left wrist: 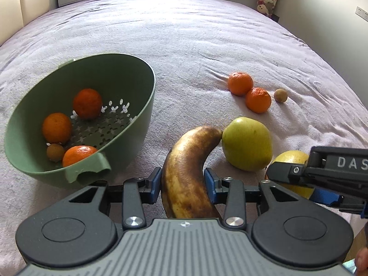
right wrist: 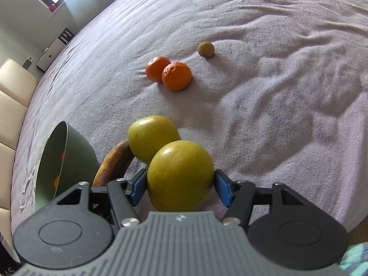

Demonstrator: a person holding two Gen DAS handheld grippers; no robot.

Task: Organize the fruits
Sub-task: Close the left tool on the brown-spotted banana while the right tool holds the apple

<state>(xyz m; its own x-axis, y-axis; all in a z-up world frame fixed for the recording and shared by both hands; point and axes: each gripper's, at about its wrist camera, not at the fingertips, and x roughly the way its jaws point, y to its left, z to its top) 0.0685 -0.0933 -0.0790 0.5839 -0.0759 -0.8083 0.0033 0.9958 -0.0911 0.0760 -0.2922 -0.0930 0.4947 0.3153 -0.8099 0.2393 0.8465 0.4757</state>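
My left gripper (left wrist: 182, 177) is shut on a brown-spotted banana (left wrist: 186, 168), its blue pads pressing both sides near the stem half; the banana's tip touches a yellow-green apple (left wrist: 247, 143) lying on the bedspread. My right gripper (right wrist: 180, 184) is shut on a second yellow-green apple (right wrist: 180, 177), also seen in the left wrist view as the apple (left wrist: 292, 158) behind the right gripper (left wrist: 299, 172). A green colander bowl (left wrist: 140, 87) to the left, tilted toward me, holds three tangerines and a small brown fruit (left wrist: 55, 152).
Two tangerines (left wrist: 240, 83) (left wrist: 258, 100) and a small brown fruit (left wrist: 280, 95) lie loose on the lilac bedspread (left wrist: 184, 34) beyond the apples. A white box stands past the far left edge, plush toys at the far right corner.
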